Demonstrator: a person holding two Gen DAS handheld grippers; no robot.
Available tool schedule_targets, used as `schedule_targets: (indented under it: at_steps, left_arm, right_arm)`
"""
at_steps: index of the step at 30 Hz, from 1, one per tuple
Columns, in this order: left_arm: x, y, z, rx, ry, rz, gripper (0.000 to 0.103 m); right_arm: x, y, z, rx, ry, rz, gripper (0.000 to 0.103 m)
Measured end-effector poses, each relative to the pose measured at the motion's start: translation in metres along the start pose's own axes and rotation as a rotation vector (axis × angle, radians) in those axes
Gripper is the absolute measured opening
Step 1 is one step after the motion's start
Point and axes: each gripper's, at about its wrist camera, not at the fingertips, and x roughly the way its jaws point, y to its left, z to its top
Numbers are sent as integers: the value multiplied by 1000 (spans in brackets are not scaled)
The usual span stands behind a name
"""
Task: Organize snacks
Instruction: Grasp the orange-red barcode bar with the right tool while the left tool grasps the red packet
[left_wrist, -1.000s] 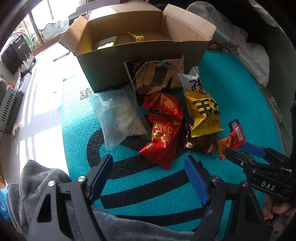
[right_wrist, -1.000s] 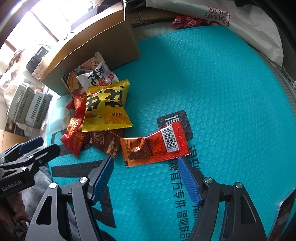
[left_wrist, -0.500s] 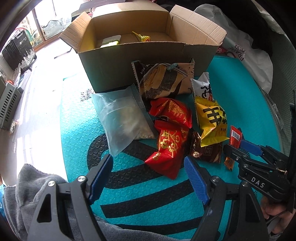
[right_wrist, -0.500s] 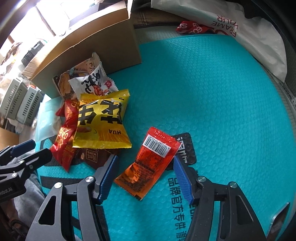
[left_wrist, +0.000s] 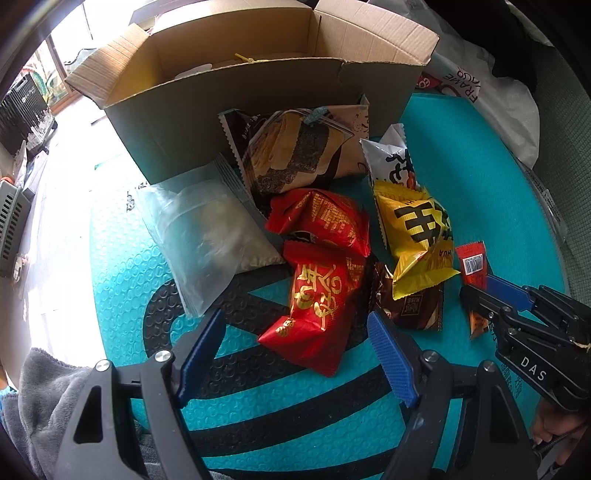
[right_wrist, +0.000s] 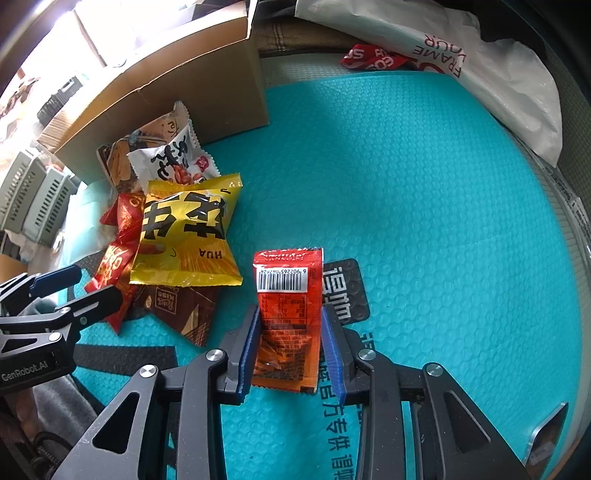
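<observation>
A small orange-red sachet (right_wrist: 288, 295) with a barcode lies lengthwise on the teal mat (right_wrist: 406, 184). My right gripper (right_wrist: 290, 312) is closing on it, and both blue pads touch its long edges. The left wrist view shows the same sachet (left_wrist: 471, 258) at the right gripper (left_wrist: 476, 291). My left gripper (left_wrist: 295, 317) hangs open just above a red snack bag (left_wrist: 321, 295), holding nothing. The rest of the pile holds a second red bag (left_wrist: 325, 221), a yellow bag (left_wrist: 417, 236), a brown chocolate packet (left_wrist: 413, 306), a clear bag (left_wrist: 210, 236) and a seaweed-cracker pack (left_wrist: 295, 155).
An open cardboard box (left_wrist: 221, 103) stands behind the pile with a few items inside. A white plastic bag (right_wrist: 480, 55) lies at the mat's far right. Grey cloth (left_wrist: 44, 387) lies at the near left, and grey crates (right_wrist: 33, 195) stand on the floor to the left.
The right jaws have narrowed from wide apart onto the sachet, which now lies lengthwise between them instead of crosswise. The left gripper has come lower and nearer the pile, still open.
</observation>
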Motion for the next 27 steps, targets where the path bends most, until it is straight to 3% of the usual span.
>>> schedule_targets:
  at_steps: [4, 5, 6, 8, 9, 10, 27]
  left_arm:
    - [10, -6, 5, 10, 22, 0, 79]
    - [12, -8, 6, 11, 25, -3, 74]
    - [14, -10, 7, 11, 26, -6, 62]
    - [15, -15, 7, 21, 20, 11, 49]
    - [14, -17, 7, 29, 16, 8, 38]
    - [14, -19, 7, 35, 17, 0, 36]
    - [12, -43, -16, 26, 74, -32, 31]
  right_arm:
    - [0, -1, 1, 2, 5, 7, 32]
    - [0, -1, 2, 4, 6, 8, 32]
    - [0, -1, 2, 5, 6, 8, 32]
    - [0, -1, 2, 4, 5, 7, 32]
    - [0, 1, 1, 1, 5, 6, 32]
    - [-1, 1, 0, -2, 5, 5, 32]
    - [-12, 3, -23, -23, 27, 22, 32]
